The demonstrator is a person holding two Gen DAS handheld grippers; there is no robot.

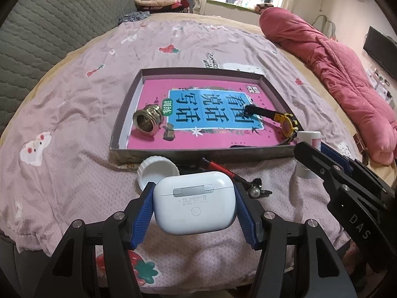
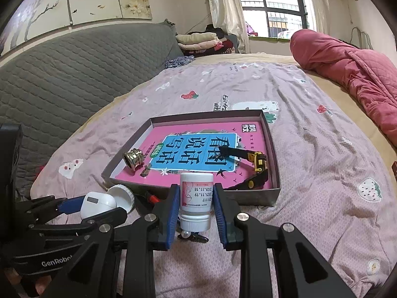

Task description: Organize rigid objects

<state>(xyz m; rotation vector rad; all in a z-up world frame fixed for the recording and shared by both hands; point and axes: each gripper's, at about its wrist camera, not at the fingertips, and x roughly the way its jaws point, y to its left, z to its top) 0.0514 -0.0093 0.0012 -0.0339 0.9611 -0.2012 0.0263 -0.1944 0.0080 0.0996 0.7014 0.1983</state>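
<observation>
Readable writing: "GenRobot" on the left gripper [image 2: 99, 207] body, "DAS" on the right gripper [image 2: 196, 200] body, date "2025.11.19" on the small white plastic bottle [image 2: 196, 202]. Both grippers are pointing downward over the pink printed bedspread [image 1: 74, 114]. Left jaws are clamping the glossy white earbud case [image 1: 194, 202]; right jaws are clamping the bottle, cap toward the camera. The shallow grey cardboard box [image 1: 198, 152] is holding a pink and blue book [image 1: 198, 134], a brass threaded fitting [image 1: 146, 121] and a yellow toy excavator [image 1: 285, 124].
</observation>
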